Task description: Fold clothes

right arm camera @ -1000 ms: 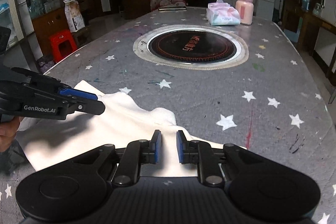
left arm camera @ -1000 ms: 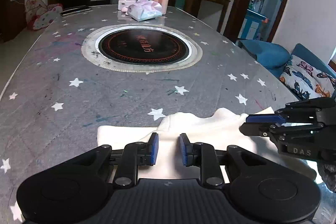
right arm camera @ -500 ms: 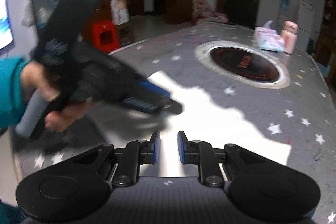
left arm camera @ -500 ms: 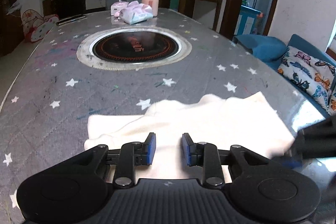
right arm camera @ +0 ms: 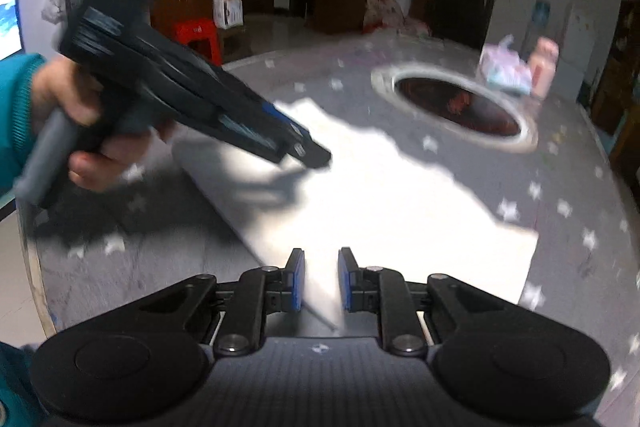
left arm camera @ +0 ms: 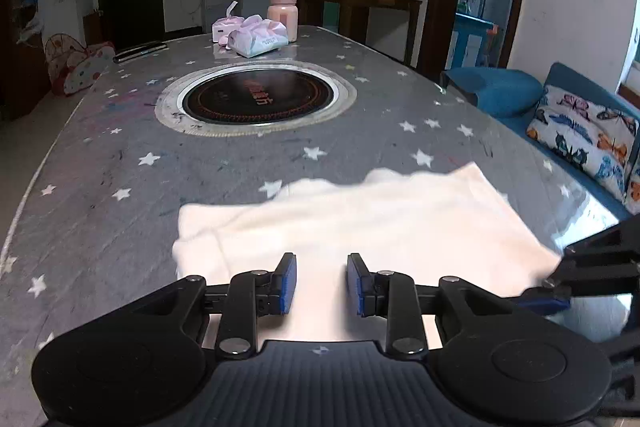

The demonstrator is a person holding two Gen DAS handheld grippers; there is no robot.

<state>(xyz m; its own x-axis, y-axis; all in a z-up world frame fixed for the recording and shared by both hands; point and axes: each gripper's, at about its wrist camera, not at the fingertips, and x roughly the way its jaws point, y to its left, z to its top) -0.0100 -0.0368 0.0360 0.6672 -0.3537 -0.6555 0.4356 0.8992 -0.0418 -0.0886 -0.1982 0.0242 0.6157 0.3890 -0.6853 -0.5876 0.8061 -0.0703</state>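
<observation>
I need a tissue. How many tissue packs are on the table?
2. The tissue pack lies beyond the round hob, beside the pink bottle; a second pack sits just behind it, partly hidden. More could be hidden.

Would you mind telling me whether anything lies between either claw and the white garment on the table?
Nothing visible does. The left claw and right claw both hover open directly over the white garment; the tissue packs and pink bottle sit far across the table.
</observation>
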